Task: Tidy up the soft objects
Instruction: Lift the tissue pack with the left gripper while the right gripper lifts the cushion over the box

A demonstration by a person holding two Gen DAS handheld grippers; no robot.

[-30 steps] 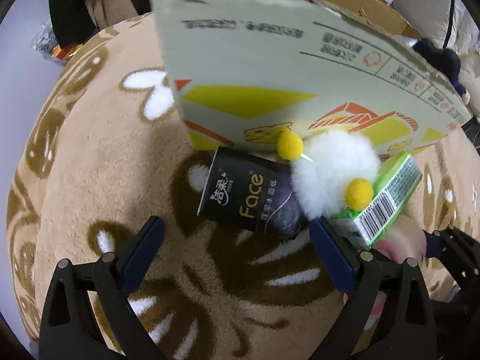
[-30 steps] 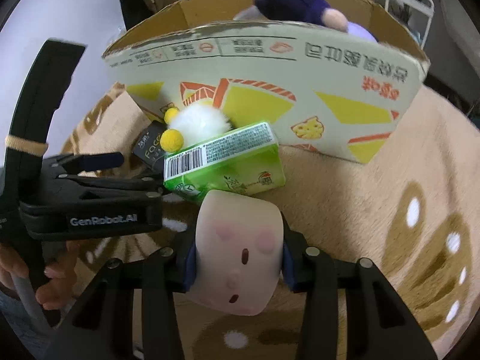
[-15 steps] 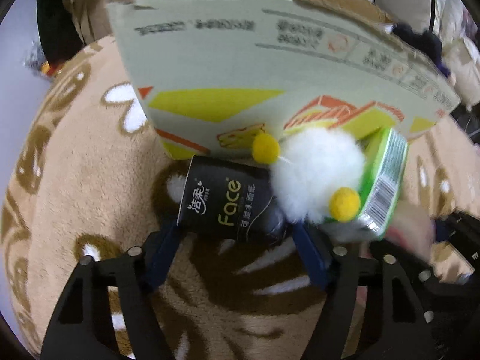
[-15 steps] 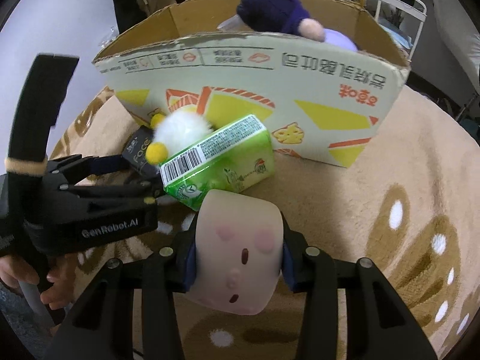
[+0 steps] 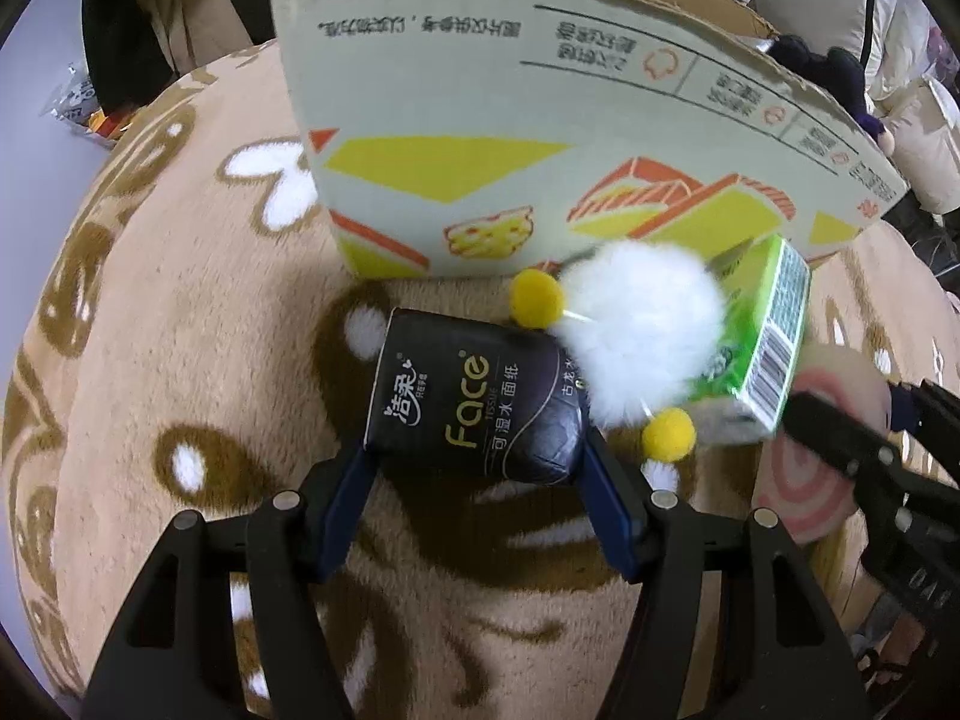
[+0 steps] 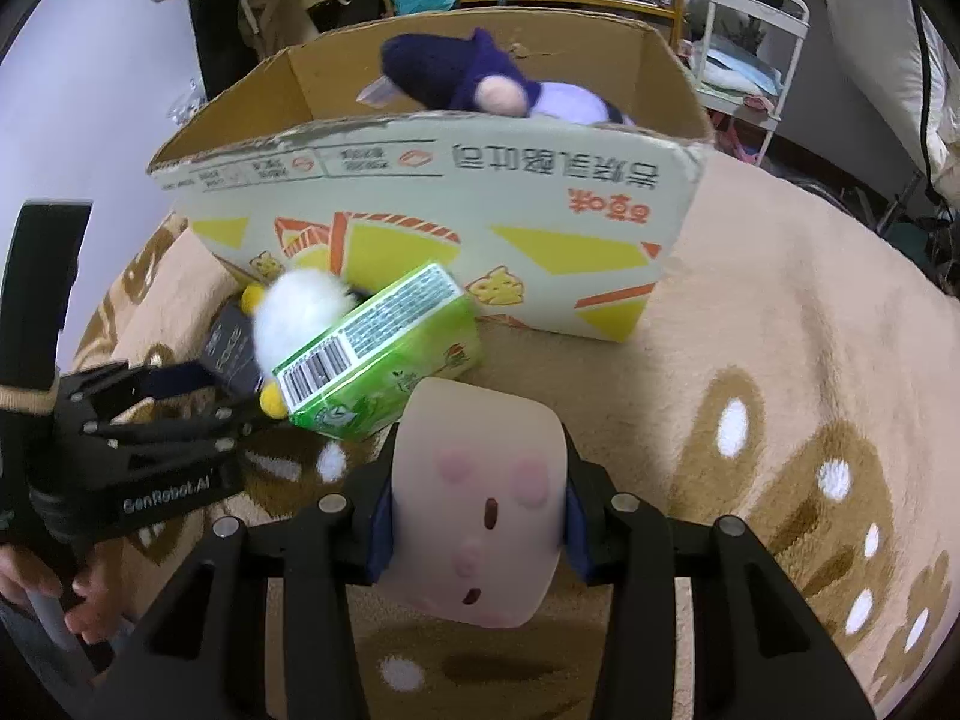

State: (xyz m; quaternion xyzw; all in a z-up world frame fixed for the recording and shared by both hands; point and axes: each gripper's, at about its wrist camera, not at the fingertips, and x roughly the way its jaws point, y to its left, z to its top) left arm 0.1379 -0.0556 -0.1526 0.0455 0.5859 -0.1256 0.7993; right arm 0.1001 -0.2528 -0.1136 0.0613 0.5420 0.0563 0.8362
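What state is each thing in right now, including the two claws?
Left claw: closed around the black tissue pack.
Right claw: shut on the pink cushion.
Black tissue pack: on the rug, pinched at both ends.
Pink cushion: held, squeezed at its sides.
Green tissue pack: tilted, leaning by the box.
White pompom: resting on both packs.
Cardboard box: open-topped, with a purple plush toy inside.

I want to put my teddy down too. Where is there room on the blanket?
Room: the blanket right of the cardboard box, and the patch left of the black tissue pack. Crowded: in front of the box, where the white pom-pom and green pack bunch together.
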